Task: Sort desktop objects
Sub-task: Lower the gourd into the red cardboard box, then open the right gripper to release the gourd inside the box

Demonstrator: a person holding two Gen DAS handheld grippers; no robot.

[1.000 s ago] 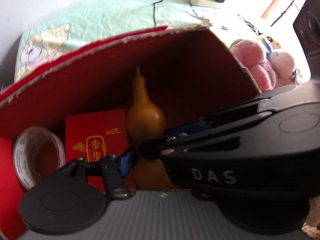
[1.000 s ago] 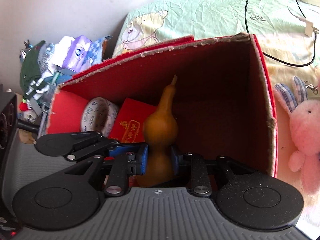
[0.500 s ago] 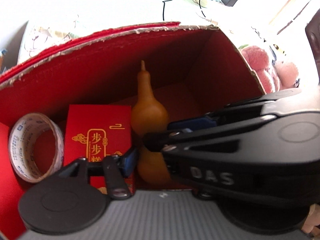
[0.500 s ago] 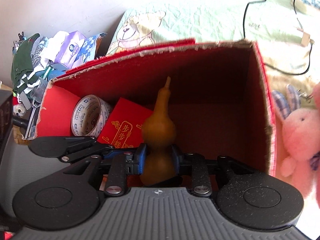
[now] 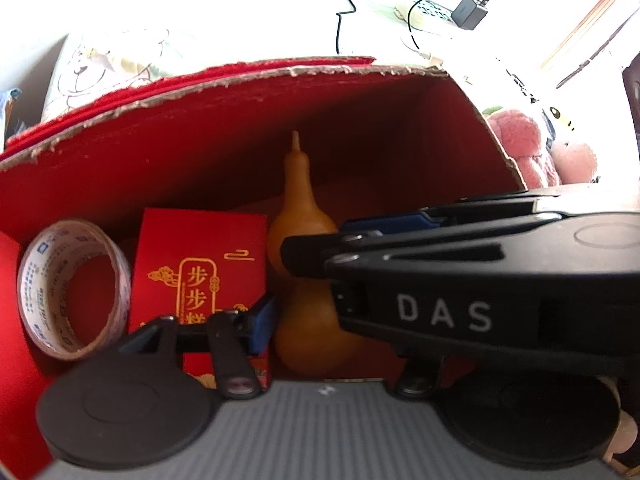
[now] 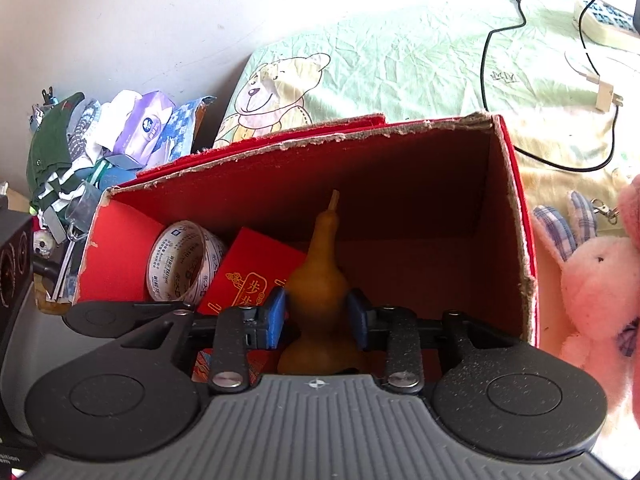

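Note:
A tan gourd (image 6: 320, 268) stands upright inside the red cardboard box (image 6: 304, 140), beside a red packet with gold print (image 6: 256, 276) and a roll of printed tape (image 6: 186, 264). My right gripper (image 6: 318, 316) straddles the gourd's waist; its blue pads (image 6: 276, 316) stand slightly off the gourd on both sides, so it is open. In the left wrist view the gourd (image 5: 300, 208), packet (image 5: 200, 264) and tape (image 5: 72, 288) show again. My left gripper (image 5: 324, 320) is open around the gourd's lower bulb. Its right finger is hidden behind the right gripper's black body (image 5: 440, 312).
A pink plush rabbit (image 6: 592, 288) lies against the box's right wall. Behind the box, a green bear-print cloth (image 6: 400, 60) carries a black cable (image 6: 484, 60) and a power strip (image 6: 604, 20). A pile of clutter with a tissue pack (image 6: 148, 124) sits at the left.
The right gripper's pads have spread a little, from pressing on the gourd to standing just off it. Both views now look deeper into the box, and the gourd stays upright.

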